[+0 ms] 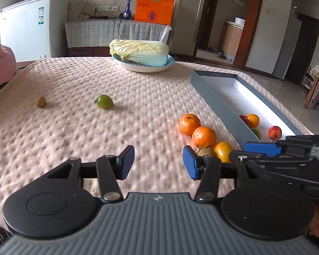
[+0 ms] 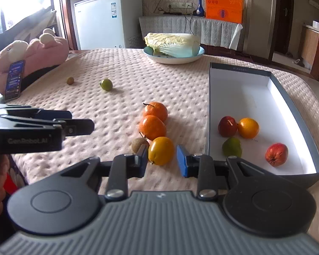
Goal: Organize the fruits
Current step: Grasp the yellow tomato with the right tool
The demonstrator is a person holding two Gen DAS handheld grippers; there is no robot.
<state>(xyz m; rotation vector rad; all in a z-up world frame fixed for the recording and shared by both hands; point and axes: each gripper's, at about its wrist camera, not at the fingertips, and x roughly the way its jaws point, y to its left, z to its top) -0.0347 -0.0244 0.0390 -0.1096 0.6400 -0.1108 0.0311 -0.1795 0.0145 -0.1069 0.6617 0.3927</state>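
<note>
Left wrist view: left gripper (image 1: 158, 162) is held above the pink bumpy tablecloth (image 1: 74, 131), jaws partly open, nothing between the pads. Two tangerines (image 1: 196, 130) are seen ahead to the right, touching each other. A yellow fruit (image 1: 222, 151) and a small brown fruit (image 1: 205, 152) lie just behind the right-hand blue pad. A green fruit (image 1: 104, 101) and a brown longan-like fruit (image 1: 41, 102) lie well apart, further left. The grey box (image 1: 220, 104) is seen edge-on, so only part of its contents shows. Right gripper (image 1: 263, 147) enters from the right edge, side-on; its gap cannot be read here.

Right wrist view: right gripper (image 2: 162, 159) is seen with jaws narrowed but a clear gap left; the yellow fruit (image 2: 161, 150) sits just ahead of the gap, near the left pad, pads not pressing on it. The small brown fruit (image 2: 139, 144) touches it on the left. Box interior (image 2: 240, 91) is fully shown here: a dark red fruit (image 2: 227, 126), an orange fruit (image 2: 248, 128), a green fruit (image 2: 231, 147) and a red fruit (image 2: 276, 154). A phone (image 2: 13, 79) against a pink plush toy (image 2: 38, 51) is shown only here. Left gripper (image 2: 74, 123) is seen from the side, holding nothing. Cabbage on a plate (image 2: 174, 58) sits at the far edge.
</note>
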